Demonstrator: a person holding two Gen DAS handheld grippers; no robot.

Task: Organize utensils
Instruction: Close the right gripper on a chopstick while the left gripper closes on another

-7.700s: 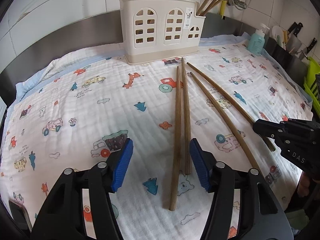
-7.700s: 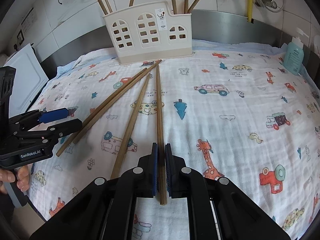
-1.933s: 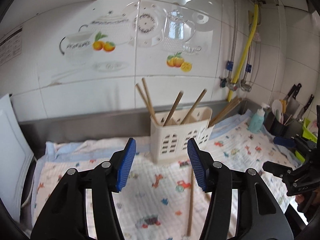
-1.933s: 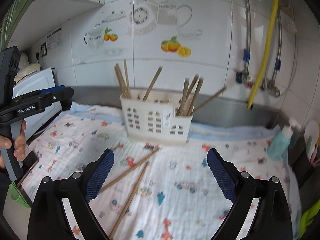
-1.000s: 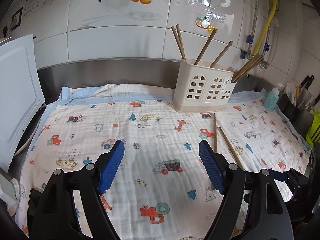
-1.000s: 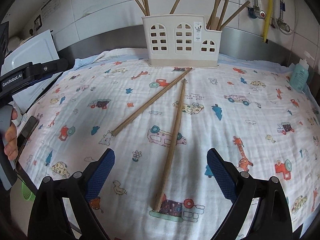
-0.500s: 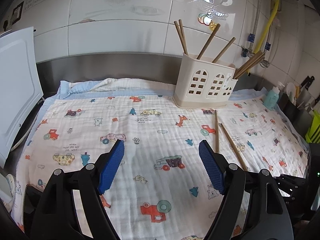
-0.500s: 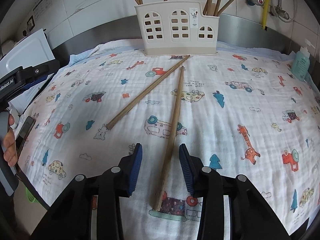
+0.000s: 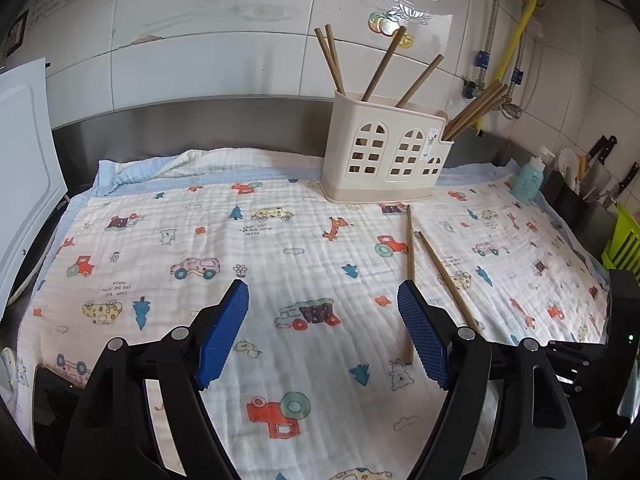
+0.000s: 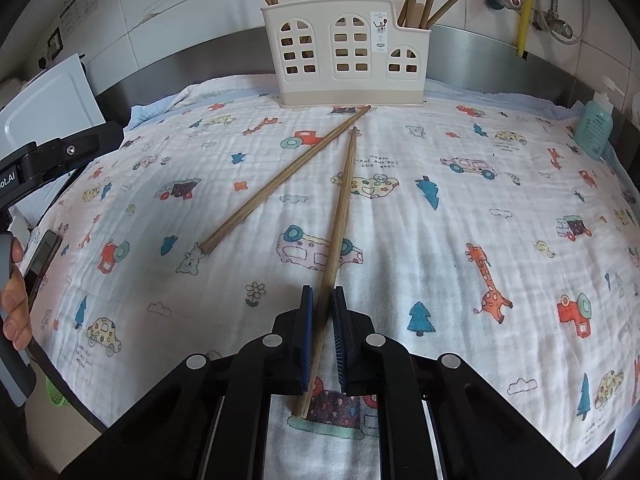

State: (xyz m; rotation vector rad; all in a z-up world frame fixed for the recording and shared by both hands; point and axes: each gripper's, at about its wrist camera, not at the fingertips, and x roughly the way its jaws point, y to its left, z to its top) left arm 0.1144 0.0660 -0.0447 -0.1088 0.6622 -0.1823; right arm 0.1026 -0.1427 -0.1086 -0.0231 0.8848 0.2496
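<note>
Around the chopstick (image 10: 338, 224) — right gripper (image 10: 322, 300) fingers, now narrowed.

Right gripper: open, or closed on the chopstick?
Closed on it, or very nearly. The right gripper has its blue pads pressed close on either side of the chopstick, which still lies on the printed cloth.

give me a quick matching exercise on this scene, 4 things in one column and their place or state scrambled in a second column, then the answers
Things:
1. left gripper
2. right gripper
3. utensil holder
4. soap bottle

States or places:
A. at the cloth's right edge
B. jaws wide apart, holding nothing
C. at the back of the cloth, with chopsticks standing in it
D. jaws closed in around a chopstick that lies on the cloth

Pairs: 1-B, 2-D, 3-C, 4-A
</note>
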